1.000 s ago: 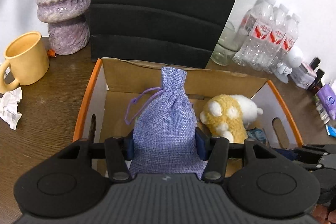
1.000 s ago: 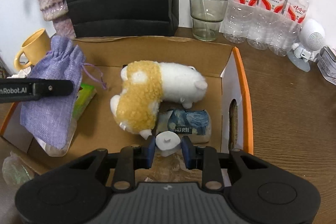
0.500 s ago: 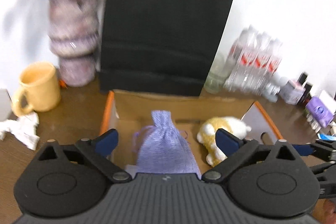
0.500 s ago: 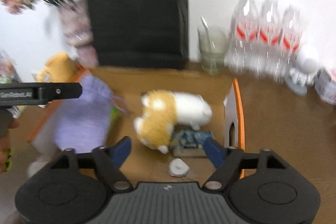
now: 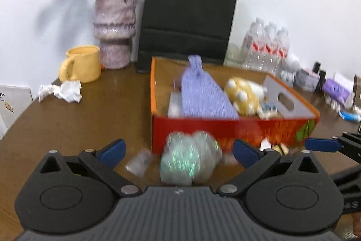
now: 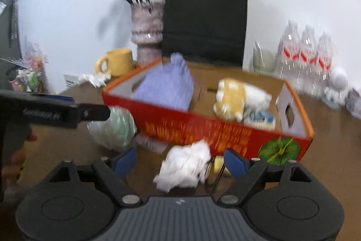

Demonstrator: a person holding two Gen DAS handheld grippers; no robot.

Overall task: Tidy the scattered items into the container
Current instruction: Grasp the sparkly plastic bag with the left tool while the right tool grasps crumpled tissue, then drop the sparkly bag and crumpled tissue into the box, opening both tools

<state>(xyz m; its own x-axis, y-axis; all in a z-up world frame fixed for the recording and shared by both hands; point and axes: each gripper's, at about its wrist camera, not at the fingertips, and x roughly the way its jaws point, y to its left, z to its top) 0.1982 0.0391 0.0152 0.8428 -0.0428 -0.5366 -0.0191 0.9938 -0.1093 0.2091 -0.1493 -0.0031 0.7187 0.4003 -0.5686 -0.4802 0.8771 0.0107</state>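
Both claws hang over the near edge of the surface, in front of the orange-red box that already holds a purple pouch and a plush toy. The left claw, jaws having just spread wide and empty, faces a shiny green-tinted bag lying straight ahead against the box's front wall. The right claw, likewise just opened and holding nothing, frames a crumpled white paper directly between its fingers. Each hand is nearest its own item. Motion blur leaves the box's print unreadable.
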